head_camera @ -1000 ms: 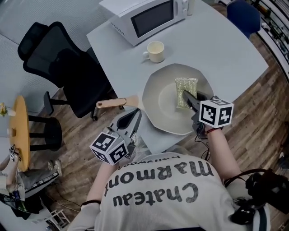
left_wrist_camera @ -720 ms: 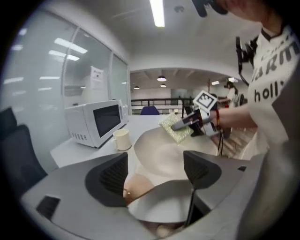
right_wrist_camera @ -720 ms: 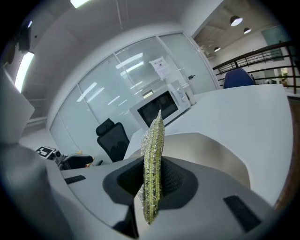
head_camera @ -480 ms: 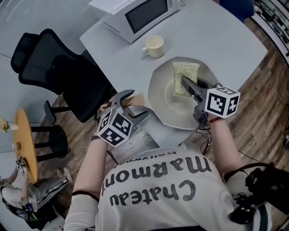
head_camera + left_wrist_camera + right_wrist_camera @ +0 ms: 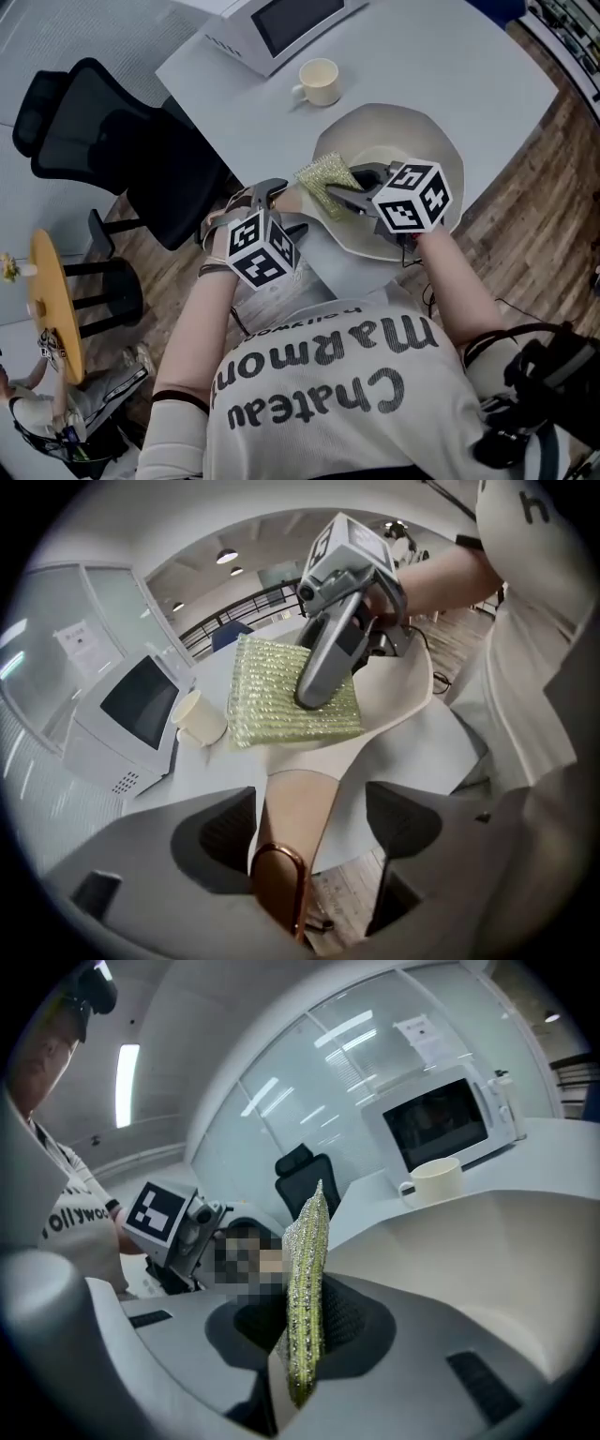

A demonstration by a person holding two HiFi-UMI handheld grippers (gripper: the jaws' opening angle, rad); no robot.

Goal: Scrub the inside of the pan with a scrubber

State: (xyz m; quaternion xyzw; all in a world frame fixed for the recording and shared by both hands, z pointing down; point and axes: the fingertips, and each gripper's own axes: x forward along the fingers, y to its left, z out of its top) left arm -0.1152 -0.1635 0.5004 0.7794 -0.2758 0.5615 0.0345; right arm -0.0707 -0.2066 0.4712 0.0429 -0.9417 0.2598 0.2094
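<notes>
Now the right claw point(image 5: 305, 1324) clamps the scrubber point(image 5: 307, 1241) at nine o'clock on the pan point(image 5: 412, 131); the left claw point(image 5: 314, 823), just opened wide, straddles the handle point(image 5: 298, 803), seemingly clear.

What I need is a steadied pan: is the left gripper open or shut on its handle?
Open: the left gripper has just been opening; its jaws stand apart, pan handle between them, ungripped.

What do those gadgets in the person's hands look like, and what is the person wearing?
The left gripper and right gripper are grey handheld tools, each with two tapering jaws lined with dark pads. Each carries a white cube printed with black square markers. The person wears a pale short-sleeved T-shirt with dark lettering.
</notes>
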